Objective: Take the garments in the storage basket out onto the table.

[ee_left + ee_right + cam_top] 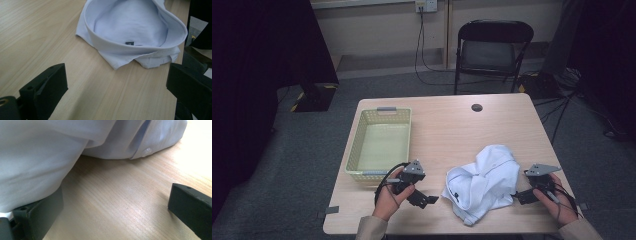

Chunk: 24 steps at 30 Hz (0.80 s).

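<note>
Over at the left edge of the desk sits a pale yellow basket, its long side running along that edge, with nothing inside that I can make out. Just in front of the basket's near end is my left gripper, held in my left hand close to the near edge of the desk. Its jaws stand wide apart and hold nothing; in the left gripper view they frame bare wood, and the white shirt lies beyond them, collar toward me with a small dark label showing inside it.

Toward the right of the near edge lies that shirt, crumpled in a loose heap, flat on the desk and well apart from the basket. A dark round hole sits near the far edge of the desk, behind the shirt.

At the near right corner, my right gripper is held in my right hand and points at the shirt's right side. Its jaws are wide too; in the right gripper view the cloth drapes over one jaw and touches it, a button showing on a fold farther on, while the other jaw stands free over bare wood. Nothing is pinched between them.

Beyond the desk stands a black folding chair.
</note>
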Each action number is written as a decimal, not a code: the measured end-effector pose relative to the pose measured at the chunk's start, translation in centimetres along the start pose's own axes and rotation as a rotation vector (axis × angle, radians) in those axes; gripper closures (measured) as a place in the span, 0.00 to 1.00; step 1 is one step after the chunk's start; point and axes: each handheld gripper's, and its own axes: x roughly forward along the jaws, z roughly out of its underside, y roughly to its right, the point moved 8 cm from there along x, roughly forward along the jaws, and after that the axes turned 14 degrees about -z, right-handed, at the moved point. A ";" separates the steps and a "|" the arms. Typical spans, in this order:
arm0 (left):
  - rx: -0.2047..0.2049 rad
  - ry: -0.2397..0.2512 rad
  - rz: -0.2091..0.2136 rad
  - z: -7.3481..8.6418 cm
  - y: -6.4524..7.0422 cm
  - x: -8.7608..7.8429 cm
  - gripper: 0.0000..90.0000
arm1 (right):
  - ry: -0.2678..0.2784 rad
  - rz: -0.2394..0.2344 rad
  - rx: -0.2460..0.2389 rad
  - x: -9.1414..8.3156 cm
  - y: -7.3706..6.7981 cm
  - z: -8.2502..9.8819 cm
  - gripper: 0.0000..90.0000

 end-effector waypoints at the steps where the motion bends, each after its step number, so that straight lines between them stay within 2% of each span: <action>1: 0.000 0.000 0.000 0.1 -0.1 0.0 0.03 | 0.000 0.000 0.000 0.0 0.0 0.0 0.00; 13: -0.012 -0.008 -0.021 1.1 -0.7 -0.8 0.03 | 0.000 0.000 0.000 0.0 0.0 0.0 0.00; 24: -0.017 -0.017 -0.021 1.8 -1.0 -1.3 0.03 | 0.000 0.000 0.000 0.0 0.0 0.0 0.00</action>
